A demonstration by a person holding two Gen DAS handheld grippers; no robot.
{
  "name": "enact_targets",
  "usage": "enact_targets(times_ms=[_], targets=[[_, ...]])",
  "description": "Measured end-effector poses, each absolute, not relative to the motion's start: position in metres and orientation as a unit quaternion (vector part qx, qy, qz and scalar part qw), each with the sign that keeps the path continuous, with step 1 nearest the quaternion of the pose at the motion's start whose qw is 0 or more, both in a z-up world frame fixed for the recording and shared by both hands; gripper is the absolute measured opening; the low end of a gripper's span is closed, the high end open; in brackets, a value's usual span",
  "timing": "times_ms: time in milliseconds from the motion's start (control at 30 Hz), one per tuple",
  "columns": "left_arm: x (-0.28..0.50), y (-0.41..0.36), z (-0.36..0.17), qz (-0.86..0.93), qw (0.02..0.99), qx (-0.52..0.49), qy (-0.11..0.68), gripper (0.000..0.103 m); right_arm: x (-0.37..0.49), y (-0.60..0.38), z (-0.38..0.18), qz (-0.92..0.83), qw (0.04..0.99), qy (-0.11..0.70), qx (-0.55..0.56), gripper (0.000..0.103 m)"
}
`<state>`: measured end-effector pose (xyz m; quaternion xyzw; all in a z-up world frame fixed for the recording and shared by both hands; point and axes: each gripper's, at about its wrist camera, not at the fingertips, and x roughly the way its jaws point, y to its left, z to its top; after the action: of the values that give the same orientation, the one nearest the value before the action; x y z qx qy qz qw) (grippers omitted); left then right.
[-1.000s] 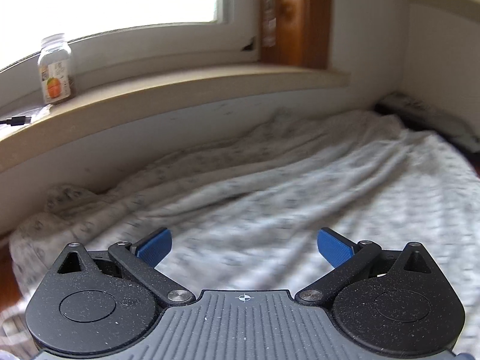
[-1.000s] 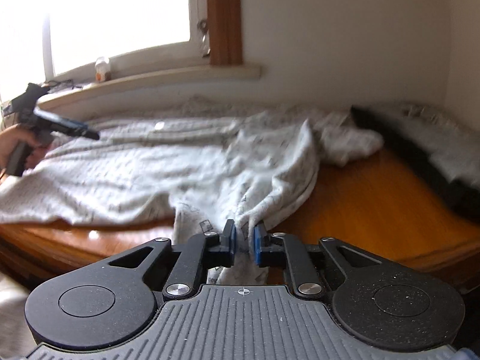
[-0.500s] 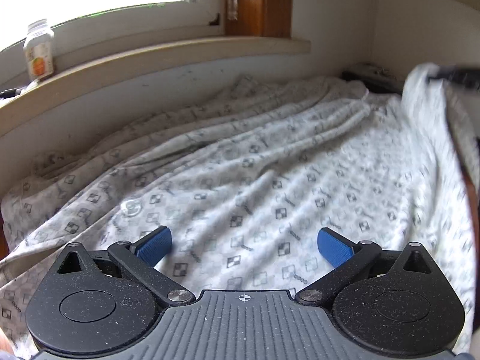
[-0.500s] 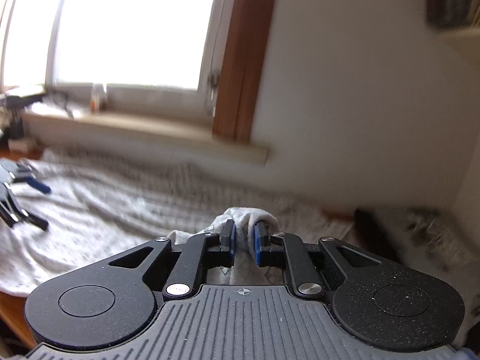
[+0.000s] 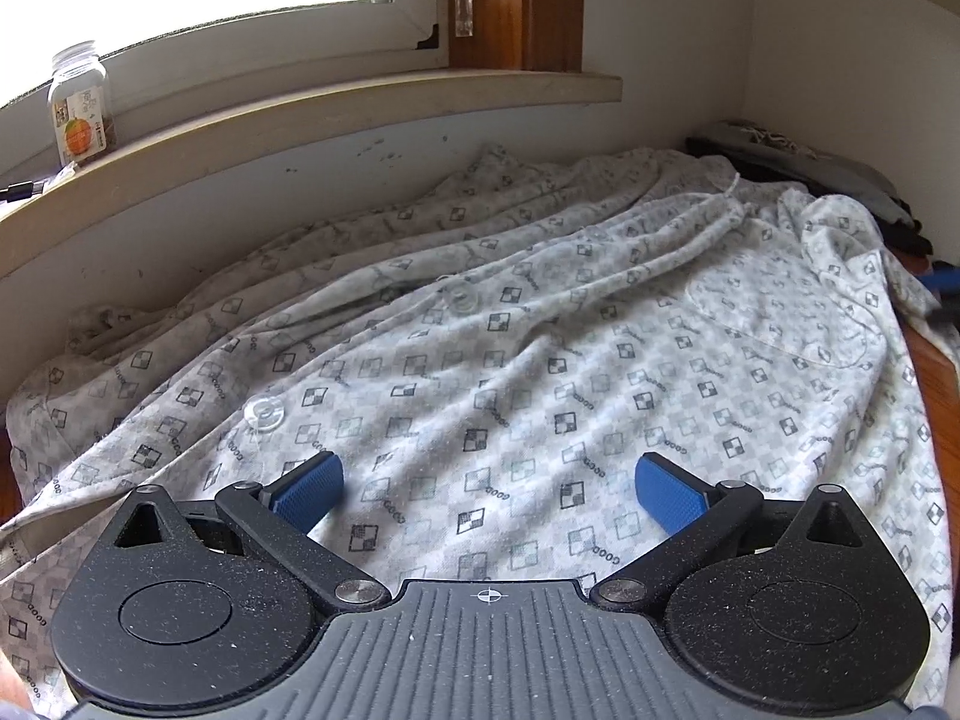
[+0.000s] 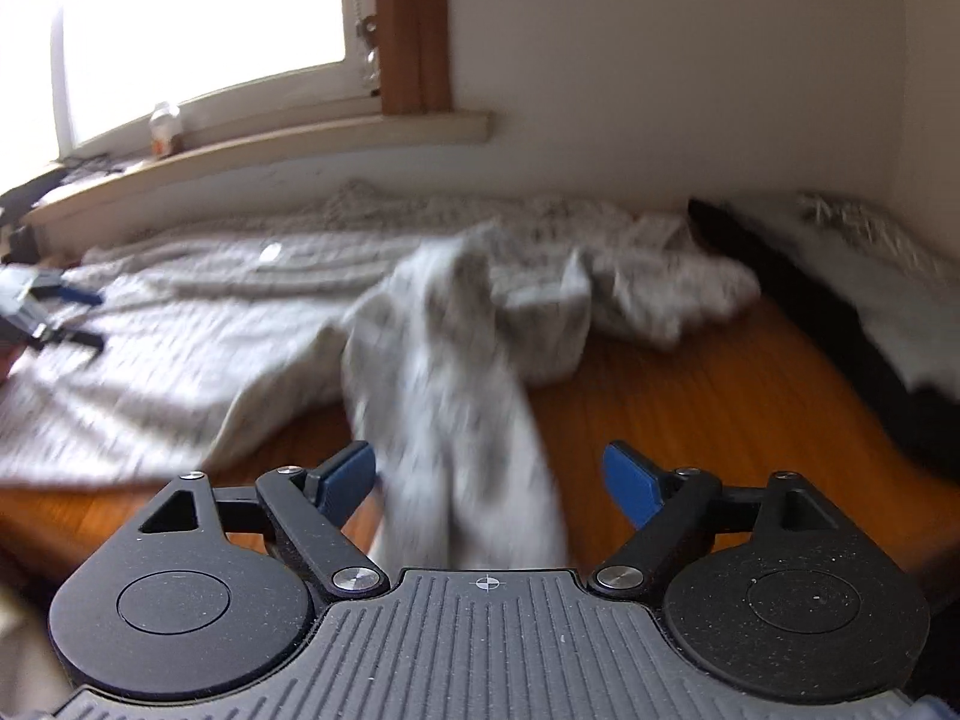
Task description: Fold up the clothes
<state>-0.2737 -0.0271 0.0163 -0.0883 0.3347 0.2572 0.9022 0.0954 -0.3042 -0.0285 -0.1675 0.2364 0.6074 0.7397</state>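
Note:
A pale shirt with a small checked print (image 5: 540,372) lies spread over a wooden table, clear buttons up. My left gripper (image 5: 489,489) hovers open just above it, blue pads wide apart with nothing between them. In the right wrist view the shirt's sleeve (image 6: 456,396) droops in a blurred fold towards the table's near edge. My right gripper (image 6: 489,477) is opening; the sleeve lies between its pads but neither pad presses on it. The left gripper (image 6: 66,318) shows at the far left over the cloth.
The wooden table (image 6: 690,396) is bare to the right of the sleeve. Dark and grey clothes (image 6: 840,300) are piled at the far right by the wall. A windowsill (image 5: 300,120) carries a jar (image 5: 81,105) and a cable behind the shirt.
The right gripper lifted the sleeve, swung it across, then let go; its jaws went from shut on the cloth to wide. The sleeve dropped onto the shirt's right side. The left gripper barely moved.

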Motion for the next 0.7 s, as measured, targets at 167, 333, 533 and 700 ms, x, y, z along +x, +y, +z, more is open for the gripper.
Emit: enact_targets(times_ms=[167, 333, 533, 700], targets=[[-0.274, -0.025, 0.016, 0.256, 0.903, -0.089, 0.334, 0.103, 0.089, -0.331, -0.041, 0.607, 0.745, 0.229, -0.155, 0.083], [-0.277, -0.026, 0.017, 0.248, 0.905, -0.087, 0.335, 0.103, 0.096, -0.337, -0.038, 0.612, 0.744, 0.226, -0.145, 0.025], [-0.285, -0.024, 0.018, 0.235, 0.908, -0.085, 0.335, 0.103, 0.116, -0.347, 0.01, 0.571, 0.787, 0.184, -0.146, 0.011], [-0.287, -0.021, 0.018, 0.233, 0.909, -0.086, 0.335, 0.103, 0.105, -0.327, 0.066, 0.579, 0.792, 0.103, -0.167, 0.011]])
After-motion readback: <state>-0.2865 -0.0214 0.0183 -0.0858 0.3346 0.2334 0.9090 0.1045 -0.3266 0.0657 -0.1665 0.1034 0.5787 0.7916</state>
